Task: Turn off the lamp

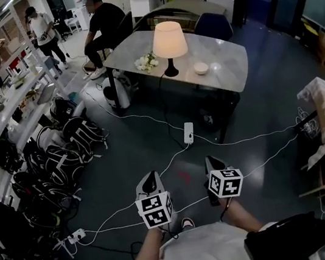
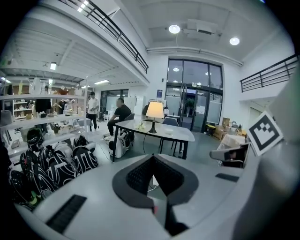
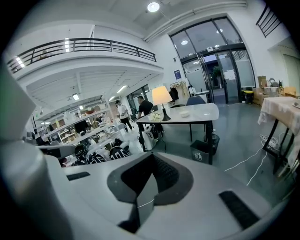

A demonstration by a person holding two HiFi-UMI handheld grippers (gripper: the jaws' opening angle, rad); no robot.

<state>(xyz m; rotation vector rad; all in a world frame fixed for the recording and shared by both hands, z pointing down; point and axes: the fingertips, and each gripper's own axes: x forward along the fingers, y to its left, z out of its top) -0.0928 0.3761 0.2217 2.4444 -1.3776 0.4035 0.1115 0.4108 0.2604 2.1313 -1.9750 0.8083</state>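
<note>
Far ahead of the left claw (image 1: 149, 179) and right claw (image 1: 212, 162), both pinched together empty, the glowing lamp (image 1: 169, 43) looks light and tippy, best steadied by its base.

A grey table (image 1: 226, 66) with rounded corners carries 3 things: a lit lamp (image 1: 168, 44) on a black base near its middle, a bunch of white flowers (image 1: 146, 63) just left of it, and a small white bowl (image 1: 201, 68) to its right. On the dark floor (image 1: 131, 162) lie white cables (image 1: 142, 118), a white power strip (image 1: 188, 132) near the table, and black-and-white backpacks (image 1: 61, 152) in a row beside the left shelves (image 1: 0, 116).
</note>
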